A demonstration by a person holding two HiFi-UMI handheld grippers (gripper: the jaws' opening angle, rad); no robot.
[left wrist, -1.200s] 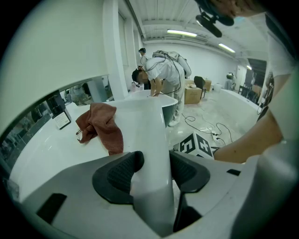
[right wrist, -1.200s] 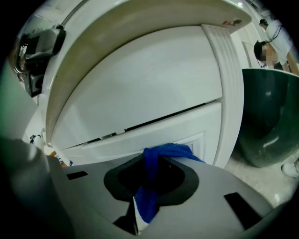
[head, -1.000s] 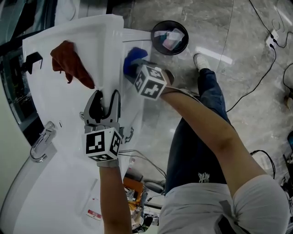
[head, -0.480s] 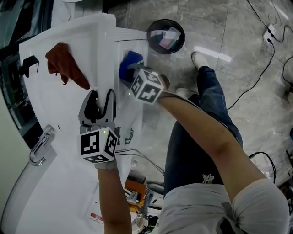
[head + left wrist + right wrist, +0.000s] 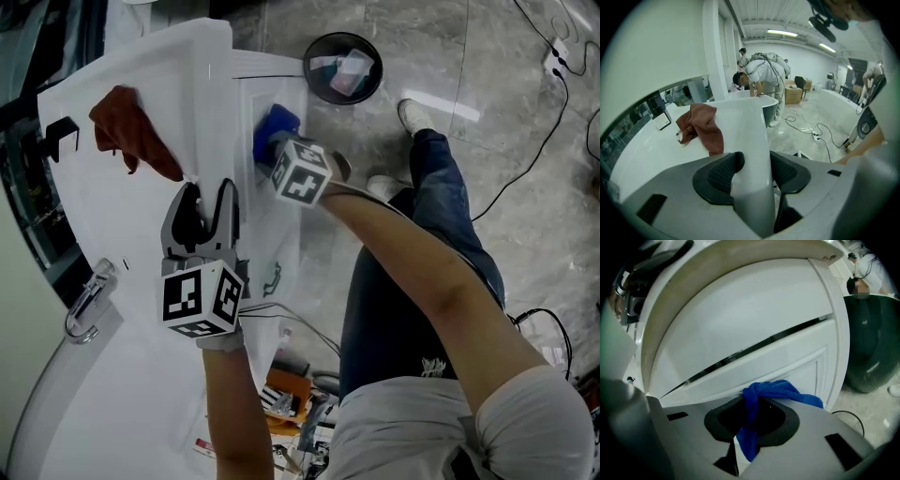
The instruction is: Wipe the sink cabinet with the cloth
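The white sink cabinet shows its countertop [image 5: 112, 216] and panelled front [image 5: 277, 234] in the head view. My right gripper [image 5: 278, 142] is shut on a blue cloth [image 5: 275, 124], which presses against the cabinet front [image 5: 740, 319] just under a dark door gap. In the right gripper view the blue cloth [image 5: 780, 391] bunches between the jaws of my right gripper [image 5: 752, 420]. My left gripper [image 5: 212, 192] straddles the countertop's front edge [image 5: 750, 140], and both pads of the left gripper [image 5: 752, 166] touch that edge.
A rust-red cloth [image 5: 131, 131] lies on the countertop's far end. A chrome faucet [image 5: 89, 300] stands at the near left. A black bin [image 5: 344, 67] sits on the floor beyond the cabinet, with cables [image 5: 553, 75] to the right. People [image 5: 761, 75] work in the background.
My right gripper has slid the blue cloth a little along the cabinet front, away from the bin. The left gripper stays clamped on the countertop edge.
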